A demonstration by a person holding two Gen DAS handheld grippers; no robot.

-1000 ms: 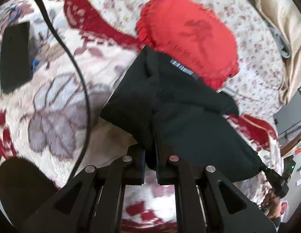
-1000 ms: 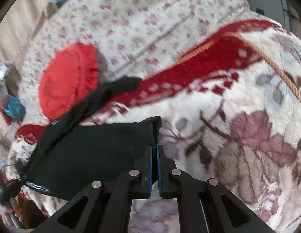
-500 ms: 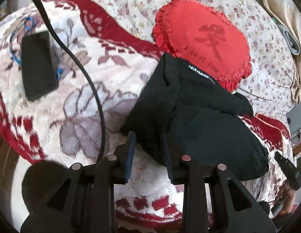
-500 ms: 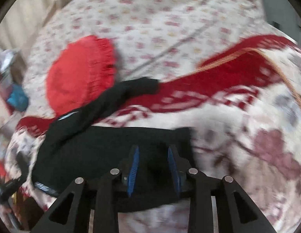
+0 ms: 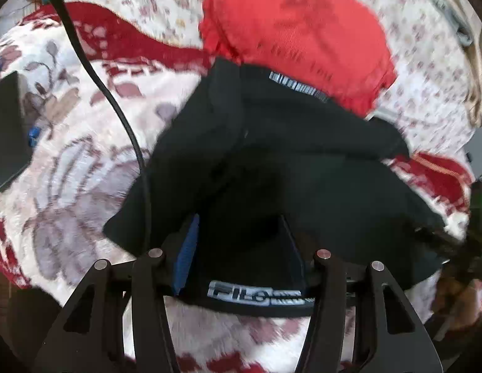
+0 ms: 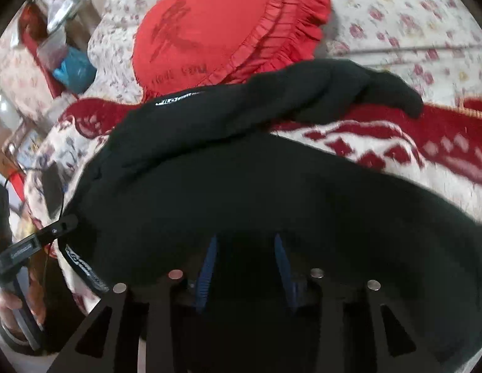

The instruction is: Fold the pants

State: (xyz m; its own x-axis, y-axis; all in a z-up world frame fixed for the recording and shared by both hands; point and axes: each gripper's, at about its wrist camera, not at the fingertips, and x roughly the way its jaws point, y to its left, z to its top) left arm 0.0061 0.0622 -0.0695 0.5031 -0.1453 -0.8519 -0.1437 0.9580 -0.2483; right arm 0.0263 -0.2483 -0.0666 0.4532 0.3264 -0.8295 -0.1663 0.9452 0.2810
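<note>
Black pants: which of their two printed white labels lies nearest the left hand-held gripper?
The white label on the near waistband edge, between its open fingers; the other label lies by the red round cushion.

Red cushion (image 5: 296,34) touches pants (image 5: 272,161) far edge; cable (image 5: 116,105) crosses left; blanket (image 6: 396,143) open right.

You've got one pair of black pants (image 5: 296,161) on the bed, and one round red cushion (image 5: 300,34) beyond them. Two grippers: your left gripper (image 5: 241,248) and your right gripper (image 6: 245,261), each with two fingers spread wide. One black cable (image 5: 116,105) runs across the one red-and-cream patterned blanket (image 5: 70,143). One flat dark device (image 5: 6,130) lies on the blanket at your left. One floral sheet (image 6: 411,15) beneath it all.
</note>
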